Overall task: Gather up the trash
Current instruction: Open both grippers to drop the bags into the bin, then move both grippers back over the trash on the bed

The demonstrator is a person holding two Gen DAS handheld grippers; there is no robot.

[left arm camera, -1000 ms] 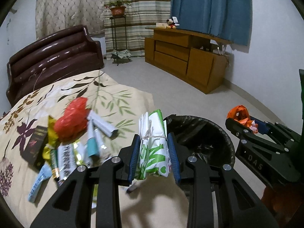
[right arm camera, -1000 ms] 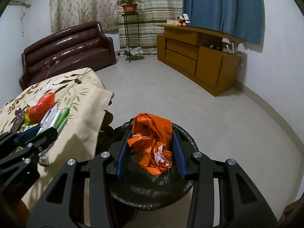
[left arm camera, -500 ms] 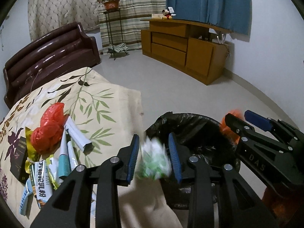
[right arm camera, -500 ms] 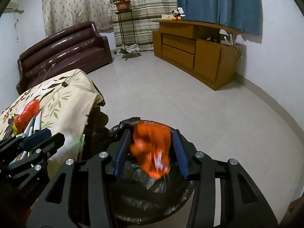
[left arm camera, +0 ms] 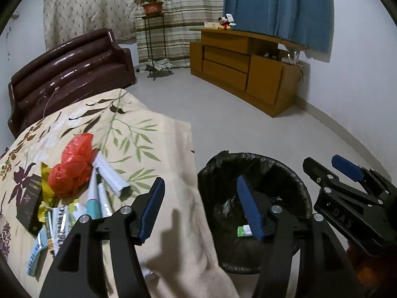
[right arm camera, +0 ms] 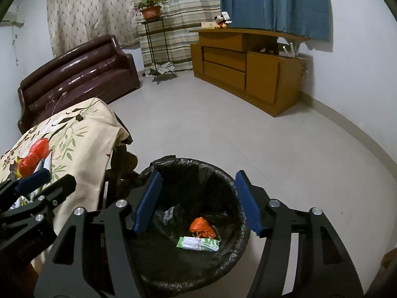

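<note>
Orange wrapper (right arm camera: 201,226) in bin (right arm camera: 223,173), below empty right gripper (right arm camera: 198,203), jaws just opened

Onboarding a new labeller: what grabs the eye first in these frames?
The black-lined bin on the floor, with an orange bag and a green-white wrapper at its bottom. Both the left gripper and right gripper hang open and empty. A red bag tops the litter on the floral cloth.

Left of frame: a worktop (left arm camera: 139,134) draped in cream cloth printed with leaves and flowers. On it, lower left, a heap: red plastic bag (left arm camera: 72,166), white tubes (left arm camera: 109,173), a teal-capped tube (left arm camera: 93,198), yellow wrapper (left arm camera: 47,188), dark booklet (left arm camera: 31,198), printed sachets (left arm camera: 59,226). Lower centre, on pale tiled floor (left arm camera: 223,114): a bin lined with black bag (left arm camera: 255,168). Farther up the frame on the floor: brown sofa (left arm camera: 69,74), wooden cabinet (left arm camera: 243,67), plant stand (left arm camera: 155,47).
</note>
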